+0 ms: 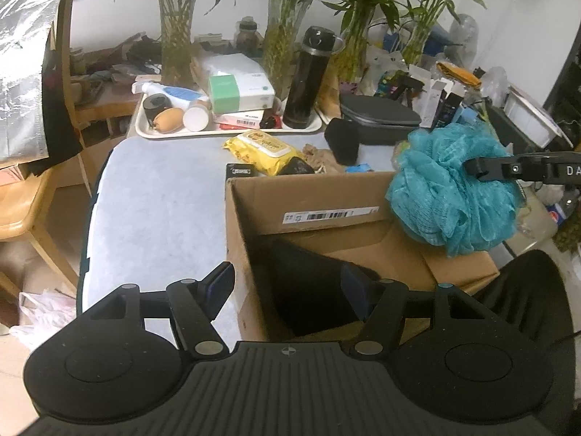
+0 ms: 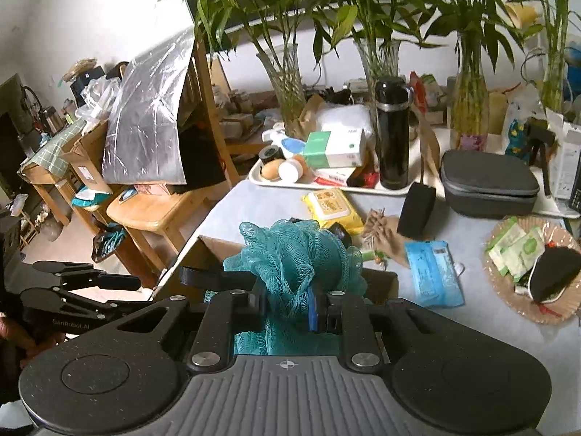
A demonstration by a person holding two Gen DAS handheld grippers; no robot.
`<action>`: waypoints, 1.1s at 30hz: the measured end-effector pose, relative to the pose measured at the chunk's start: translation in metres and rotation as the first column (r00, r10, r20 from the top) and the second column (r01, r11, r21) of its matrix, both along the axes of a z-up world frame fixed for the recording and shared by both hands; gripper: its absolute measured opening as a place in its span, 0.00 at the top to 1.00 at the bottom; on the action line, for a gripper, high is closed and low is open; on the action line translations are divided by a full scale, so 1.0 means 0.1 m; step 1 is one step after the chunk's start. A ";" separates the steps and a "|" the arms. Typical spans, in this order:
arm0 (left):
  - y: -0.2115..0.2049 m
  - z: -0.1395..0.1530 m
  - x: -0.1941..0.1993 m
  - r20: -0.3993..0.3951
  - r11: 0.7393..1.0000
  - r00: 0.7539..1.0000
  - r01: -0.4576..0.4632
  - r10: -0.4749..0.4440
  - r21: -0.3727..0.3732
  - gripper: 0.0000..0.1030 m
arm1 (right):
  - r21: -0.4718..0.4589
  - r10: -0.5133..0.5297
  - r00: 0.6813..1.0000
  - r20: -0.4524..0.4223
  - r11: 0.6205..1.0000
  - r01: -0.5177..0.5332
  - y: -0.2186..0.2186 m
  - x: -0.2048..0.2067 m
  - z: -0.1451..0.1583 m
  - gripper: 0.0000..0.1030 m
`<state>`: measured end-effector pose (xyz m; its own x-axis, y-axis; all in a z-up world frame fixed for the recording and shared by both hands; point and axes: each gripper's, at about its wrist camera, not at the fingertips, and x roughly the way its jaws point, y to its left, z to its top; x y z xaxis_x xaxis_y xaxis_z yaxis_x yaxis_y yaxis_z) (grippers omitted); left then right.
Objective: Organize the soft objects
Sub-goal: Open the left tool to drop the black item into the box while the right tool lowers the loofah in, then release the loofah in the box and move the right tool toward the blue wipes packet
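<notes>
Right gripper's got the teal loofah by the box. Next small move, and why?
Probably carry the teal loofah left over the cardboard box opening, then lower. The right gripper is clamped on it, and it hangs at the box's right edge, not inside.

Readable text: only two bits, both on hand-held gripper bodies.

"DA" in white letters, cut off at the frame edge, stands on the black arm of the right hand-held gripper [image 1: 472, 167] as seen from the left wrist view. "GenRobot.AI" in faint grey print stands on the side of the left hand-held gripper [image 2: 120, 281] at the left edge of the right wrist view. Cardboard box [image 1: 308, 196] has a white barcode label [image 1: 328, 215] on its inner wall, print too small to read. Yellow wipes pack [image 1: 263, 147] has a printed lid sticker, not legible. White-green carton [image 2: 336, 147] and red-white box [image 1: 241, 121] with a barcode: characters blurred, unreadable.
</notes>
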<state>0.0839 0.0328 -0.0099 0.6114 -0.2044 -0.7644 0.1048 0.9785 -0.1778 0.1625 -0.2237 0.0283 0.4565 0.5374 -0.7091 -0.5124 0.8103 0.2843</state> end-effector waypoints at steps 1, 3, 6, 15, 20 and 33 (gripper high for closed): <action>0.00 0.00 -0.01 -0.002 1.000 1.000 -0.003 0.003 0.000 0.38 | -0.005 0.002 1.000 -0.003 1.000 -0.002 0.02 0.00 -0.01 0.77; 0.02 0.00 -0.01 -0.004 1.000 1.000 -0.008 0.008 -0.002 0.38 | -0.029 0.008 1.000 -0.018 1.000 -0.008 0.07 0.02 -0.05 0.74; 0.02 -0.01 -0.01 -0.007 1.000 1.000 -0.015 0.015 0.002 0.38 | -0.111 0.008 0.999 -0.043 0.994 -0.013 0.17 0.06 -0.19 0.49; 0.01 -0.02 -0.02 -0.009 1.000 1.000 -0.016 0.016 0.018 0.38 | -0.149 -0.031 0.999 -0.035 0.989 0.026 0.07 0.03 -0.39 0.01; 0.02 -0.04 0.00 -0.014 1.000 1.000 -0.024 0.024 0.016 0.38 | -0.165 -0.040 0.998 -0.039 0.986 0.033 -0.01 0.01 -0.45 0.00; 0.01 -0.06 0.06 -0.015 0.999 0.999 -0.036 0.036 0.028 0.38 | -0.194 -0.072 0.997 -0.009 0.979 0.069 -0.16 0.00 -0.50 0.00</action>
<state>0.0900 0.0338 -0.0161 0.6058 -0.1613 -0.7791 0.0670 0.9861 -0.1521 0.1628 -0.2402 -0.0217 0.4763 0.3564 -0.8038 -0.4487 0.8847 0.1264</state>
